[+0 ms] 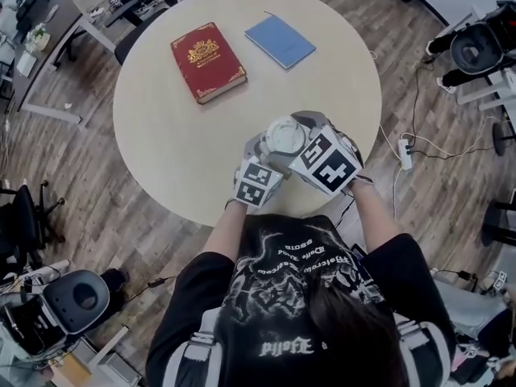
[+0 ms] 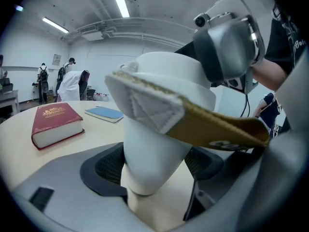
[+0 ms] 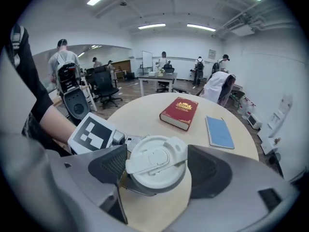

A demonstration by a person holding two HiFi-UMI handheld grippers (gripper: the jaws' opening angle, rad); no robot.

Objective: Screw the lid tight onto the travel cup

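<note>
The white travel cup (image 2: 153, 134) stands near the table's front edge, and the left gripper (image 2: 155, 170) is shut on its narrow lower body. A tan and white strap (image 2: 203, 122) crosses in front of the cup. The white lid (image 3: 157, 164) sits on top of the cup, flip tab up. The right gripper (image 3: 160, 170) comes down from above, and its dark pads (image 3: 108, 166) press the lid's rim on both sides. In the head view the lid (image 1: 285, 135) shows between the left gripper (image 1: 268, 155) and the right gripper (image 1: 305, 141).
A red book (image 1: 207, 60) and a blue notebook (image 1: 280, 40) lie on the far half of the round table (image 1: 173, 127). Office chairs, desks and cables stand on the wooden floor around it. Several people are far off across the room.
</note>
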